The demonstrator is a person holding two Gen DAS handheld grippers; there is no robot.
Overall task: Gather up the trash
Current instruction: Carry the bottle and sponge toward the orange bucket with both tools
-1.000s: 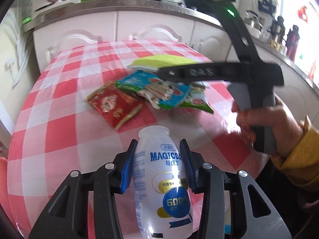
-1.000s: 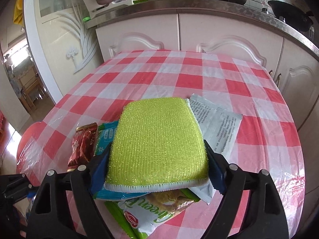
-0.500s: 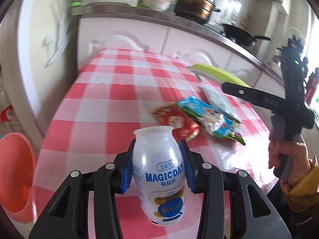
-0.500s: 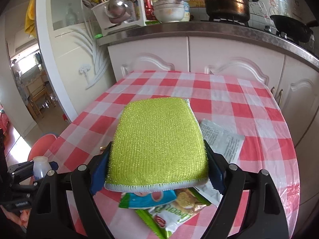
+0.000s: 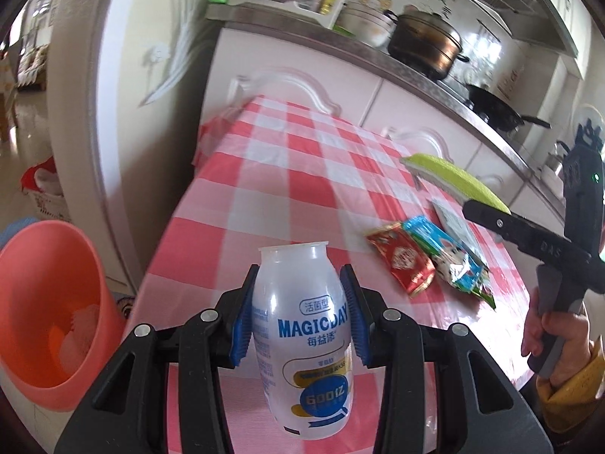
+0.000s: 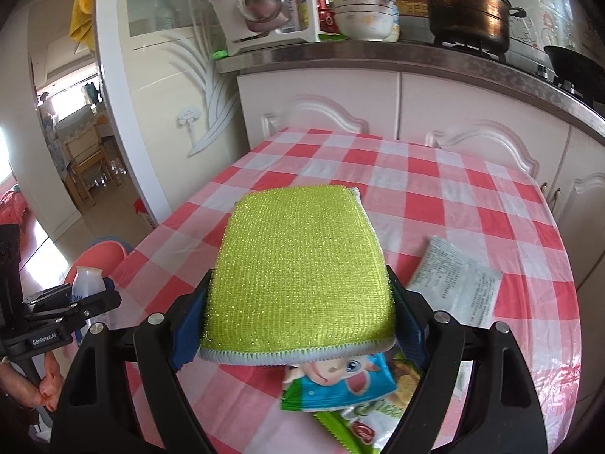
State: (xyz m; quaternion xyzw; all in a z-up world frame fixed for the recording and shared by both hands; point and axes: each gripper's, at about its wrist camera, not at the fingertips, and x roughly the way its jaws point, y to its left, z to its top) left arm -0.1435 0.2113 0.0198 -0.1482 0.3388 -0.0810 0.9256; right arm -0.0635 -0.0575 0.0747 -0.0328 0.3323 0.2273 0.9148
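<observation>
My left gripper (image 5: 300,312) is shut on a white MAGICDAY drink bottle (image 5: 302,344), open top up, held above the near left edge of the checked table (image 5: 264,196). An orange bin (image 5: 49,310) stands on the floor to the left, with white scraps inside. My right gripper (image 6: 298,317) is shut on a yellow-green scrubbing sponge (image 6: 298,276) held flat above the wrappers. On the table lie a red wrapper (image 5: 402,261), a blue wrapper (image 6: 340,382), a green wrapper (image 6: 363,420) and a grey printed packet (image 6: 453,287). The left gripper with the bottle (image 6: 87,283) shows at the left in the right wrist view.
White cabinets (image 6: 378,106) and a steel counter run behind the table, with a brown pot (image 6: 469,7), bowls (image 6: 363,19), a utensil rack (image 6: 261,11) and a black wok (image 5: 495,108). A white pillar (image 5: 79,87) stands left of the table. A hand in a yellow sleeve (image 5: 567,363) holds the right gripper.
My left gripper swung left with the bottle, from over the wrappers to the table's left edge, bringing the orange bin into view. The right gripper lifted the sponge a little higher above the wrappers.
</observation>
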